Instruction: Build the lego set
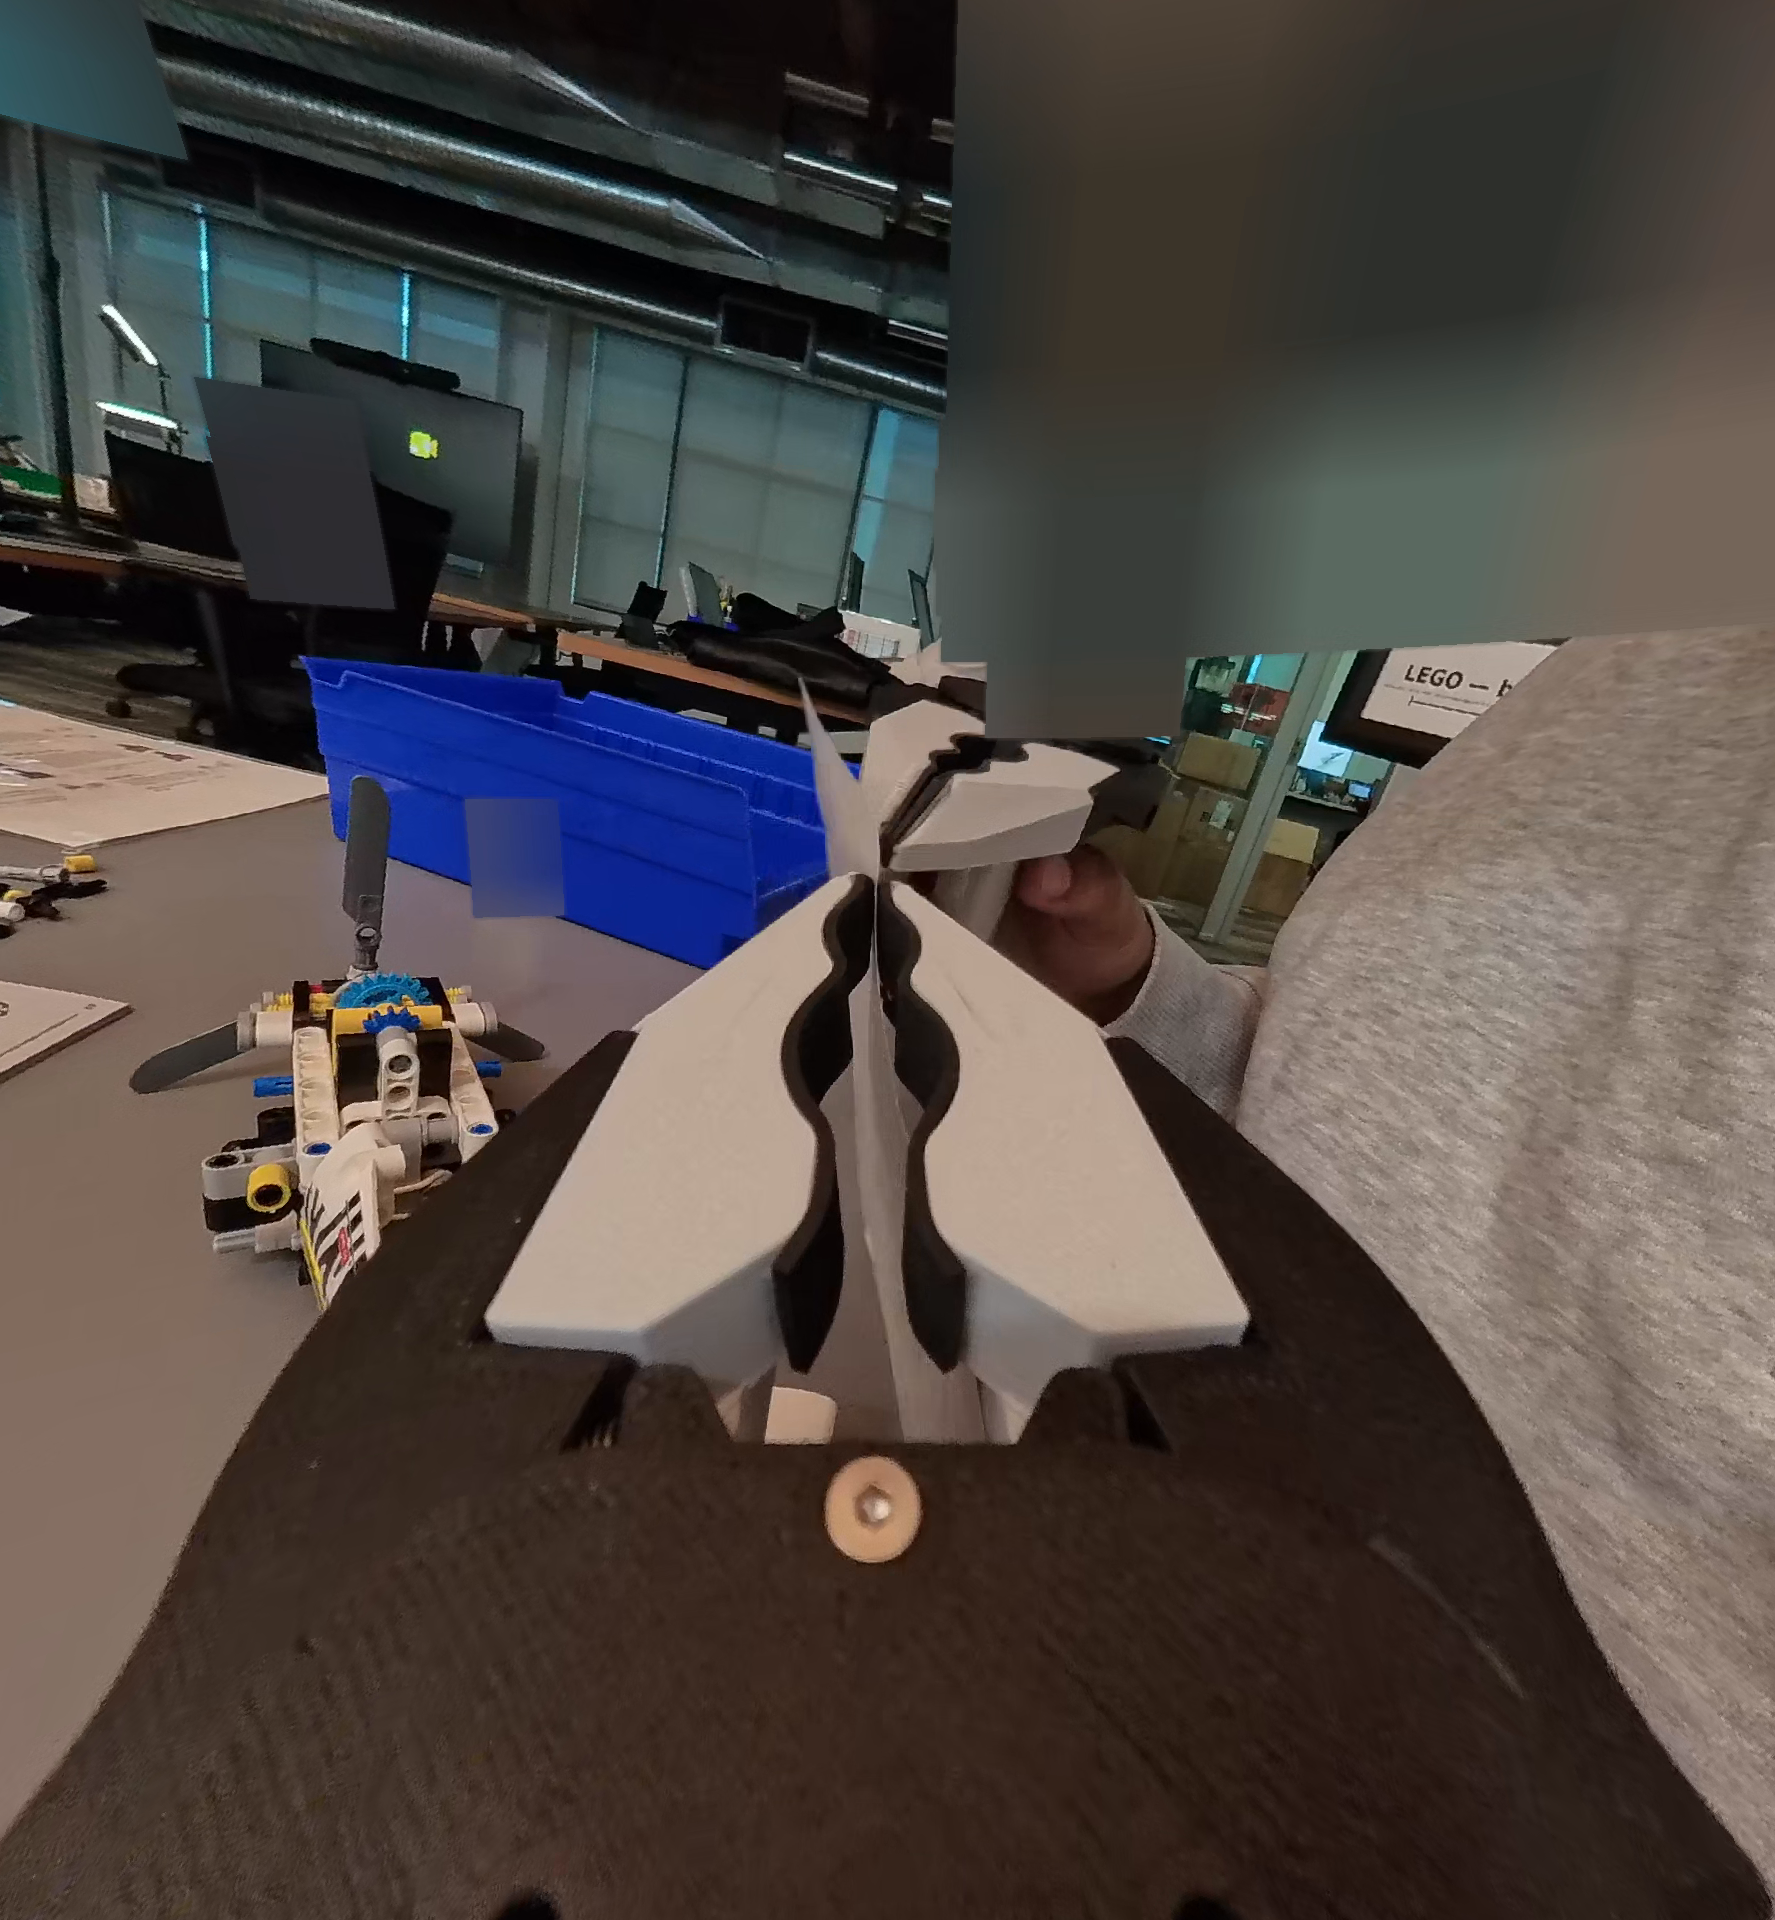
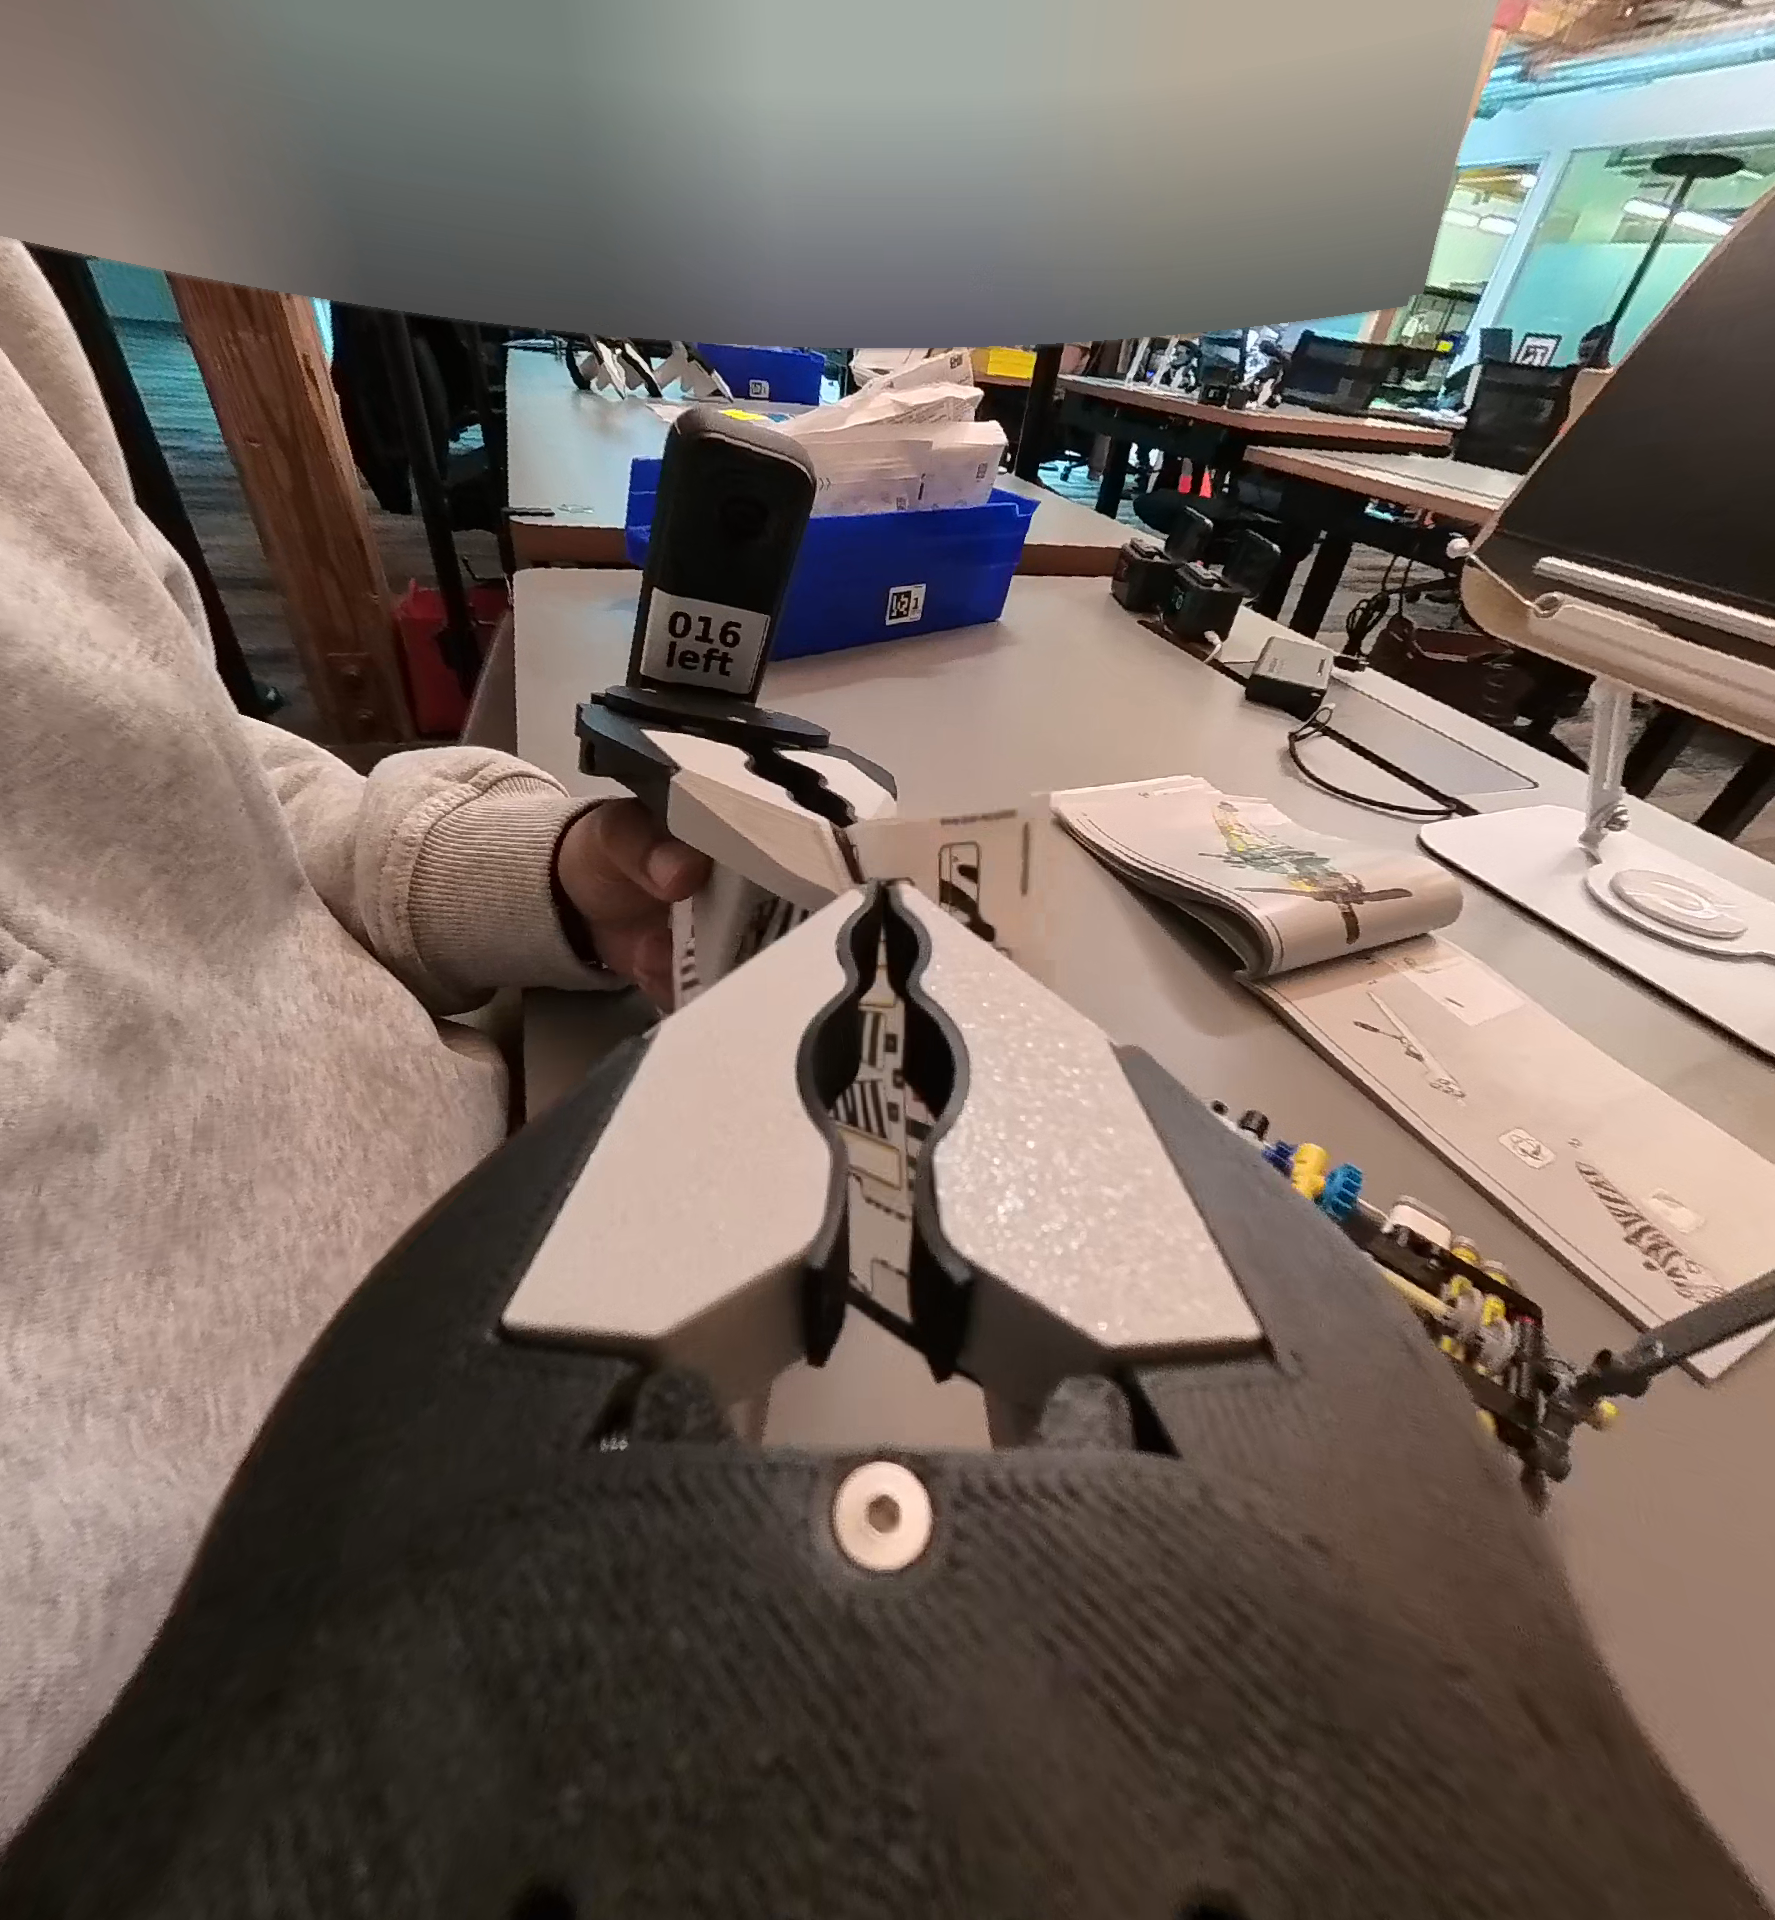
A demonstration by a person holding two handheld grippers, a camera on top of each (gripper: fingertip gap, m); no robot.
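A thin white sticker sheet (image 1: 888, 1226) with black and yellow stripes (image 2: 966, 862) is held in the air between both grippers. My left gripper (image 1: 875, 883) is shut on the sheet's edge. It also shows in the right wrist view (image 2: 847, 821), gripping the sheet from the left. My right gripper (image 2: 881, 888) is shut on the same sheet, tip to tip with the left one; it shows in the left wrist view (image 1: 893, 842). The partly built white, black and yellow lego helicopter (image 1: 363, 1101) lies on the grey table, also seen low right in the right wrist view (image 2: 1465, 1288).
A blue bin (image 1: 592, 790) stands behind the model. Open instruction booklets (image 2: 1278, 883) lie on the table, with loose small parts (image 1: 10, 894) at the far left. A laptop on a white stand (image 2: 1672, 623) is at right. The person's grey sweatshirt (image 2: 135, 831) is close. The grippers are tip to tip, or close to it.
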